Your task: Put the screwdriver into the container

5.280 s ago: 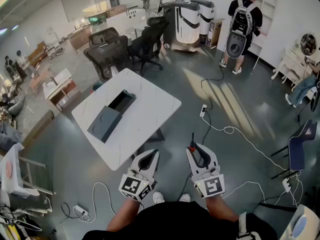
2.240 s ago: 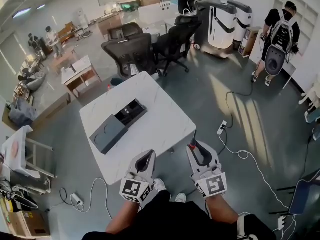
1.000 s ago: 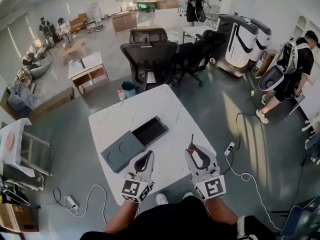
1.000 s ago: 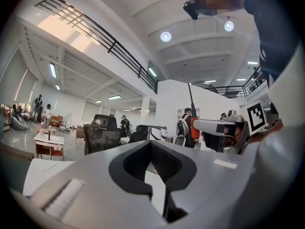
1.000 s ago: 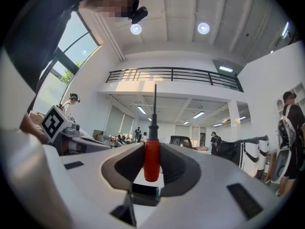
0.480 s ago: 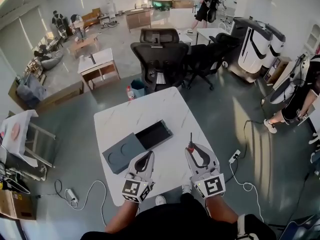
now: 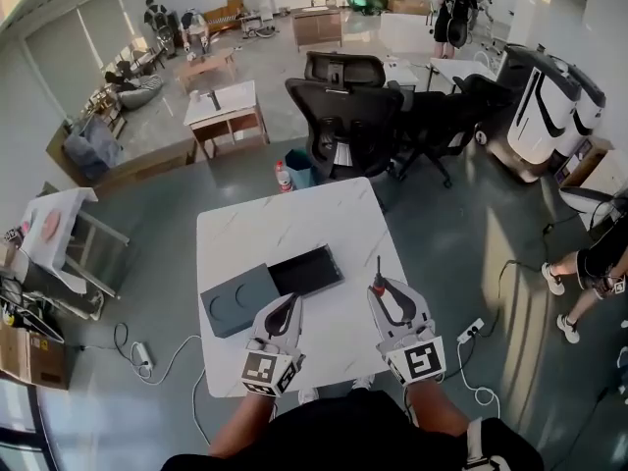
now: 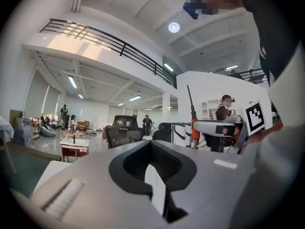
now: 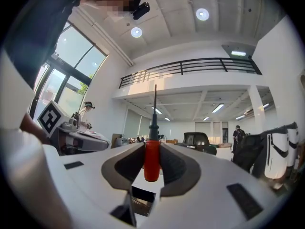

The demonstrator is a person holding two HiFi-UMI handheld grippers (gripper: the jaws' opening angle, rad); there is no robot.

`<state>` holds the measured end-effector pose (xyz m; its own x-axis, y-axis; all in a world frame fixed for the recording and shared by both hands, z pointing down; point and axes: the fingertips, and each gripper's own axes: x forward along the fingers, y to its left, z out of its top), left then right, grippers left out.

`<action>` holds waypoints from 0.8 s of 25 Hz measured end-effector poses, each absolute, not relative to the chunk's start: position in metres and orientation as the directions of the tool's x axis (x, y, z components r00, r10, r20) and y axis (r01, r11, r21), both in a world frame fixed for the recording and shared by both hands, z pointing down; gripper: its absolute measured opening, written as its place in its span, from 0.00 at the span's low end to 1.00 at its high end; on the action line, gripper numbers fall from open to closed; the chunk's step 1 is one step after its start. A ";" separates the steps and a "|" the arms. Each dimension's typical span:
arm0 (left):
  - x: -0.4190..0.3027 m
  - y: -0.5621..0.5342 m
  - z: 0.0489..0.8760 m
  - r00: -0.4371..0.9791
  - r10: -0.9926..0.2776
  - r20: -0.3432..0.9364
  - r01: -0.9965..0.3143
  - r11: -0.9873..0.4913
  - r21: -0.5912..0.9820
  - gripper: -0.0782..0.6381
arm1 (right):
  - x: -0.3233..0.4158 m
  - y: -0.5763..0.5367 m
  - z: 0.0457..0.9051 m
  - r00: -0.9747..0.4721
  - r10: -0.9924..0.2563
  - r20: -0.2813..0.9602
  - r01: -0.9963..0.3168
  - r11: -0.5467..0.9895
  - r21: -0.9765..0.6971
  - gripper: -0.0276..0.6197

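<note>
My right gripper (image 7: 382, 288) is shut on a screwdriver (image 7: 377, 284) with a red handle, whose thin dark shaft points forward past the fingertips. In the right gripper view the red handle (image 9: 152, 159) stands upright between the jaws. The container (image 7: 306, 271) is a dark grey box on the white table (image 7: 285, 219), with its lid (image 7: 238, 300) slid off to the left and its black inside showing. Both grippers hover over the table's near edge, just short of the box. My left gripper (image 7: 290, 303) is shut and holds nothing.
Black office chairs (image 7: 343, 116) stand behind the table's far edge. A power strip (image 7: 471, 330) and white cables lie on the floor at the right, and more cable (image 7: 147, 356) at the left. A person's legs (image 7: 589, 263) show at the right edge.
The table has come from the upper left to straight ahead and both grippers now reach over its near edge. The screwdriver stays held in the right gripper.
</note>
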<state>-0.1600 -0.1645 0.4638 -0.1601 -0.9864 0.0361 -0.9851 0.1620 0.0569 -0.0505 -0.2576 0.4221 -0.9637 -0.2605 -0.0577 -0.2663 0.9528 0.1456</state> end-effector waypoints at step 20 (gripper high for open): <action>-0.181 -0.159 0.485 -0.380 -0.919 0.104 -0.921 0.387 0.052 0.12 | -0.099 -0.285 0.460 -0.999 -0.043 0.001 -0.043 0.986 0.162 0.20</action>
<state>-0.1809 -0.1589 0.4851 -0.3799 -0.9191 0.1043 -0.9208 0.3865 0.0524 -0.0995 -0.2848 0.4599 -0.9991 -0.0435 0.0014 -0.0427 0.9858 0.1623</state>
